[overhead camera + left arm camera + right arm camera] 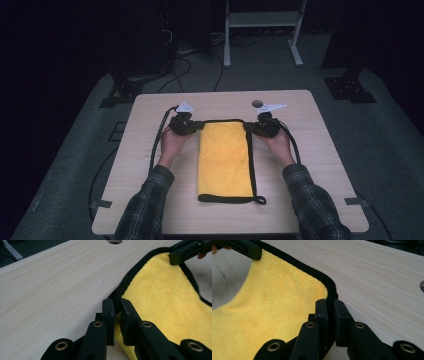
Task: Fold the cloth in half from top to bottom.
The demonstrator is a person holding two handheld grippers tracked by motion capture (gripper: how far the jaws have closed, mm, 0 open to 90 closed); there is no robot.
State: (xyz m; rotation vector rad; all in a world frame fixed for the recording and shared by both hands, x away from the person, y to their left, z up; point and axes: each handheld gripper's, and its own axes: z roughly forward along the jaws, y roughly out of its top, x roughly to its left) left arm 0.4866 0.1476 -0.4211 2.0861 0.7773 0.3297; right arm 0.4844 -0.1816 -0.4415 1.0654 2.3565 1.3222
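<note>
I have the left gripper (196, 126) clamped on the far-left corner of the yellow towel (223, 160) and the right gripper (251, 127) clamped on its far-right corner. Both sets of fingers (109, 312) are closed on the black hem, one corner each, so the far edge stays taut between them and comes up evenly. I'd guess that's the setup for a fold toward the near edge. In the left gripper view the hem runs straight into the pinch; same in the right gripper view, fingers (322, 312) biting right at the rounded corner.

The towel lies mid-worktop (150, 200), long axis near-to-far, far edge lifted slightly, rest flat. It looks already folded to a narrow strip. Plush yellow microfibre, black piped border, small black hang loop (259, 200) at the near-right corner. A round hole (257, 104) in the worktop sits just beyond the right gripper.
</note>
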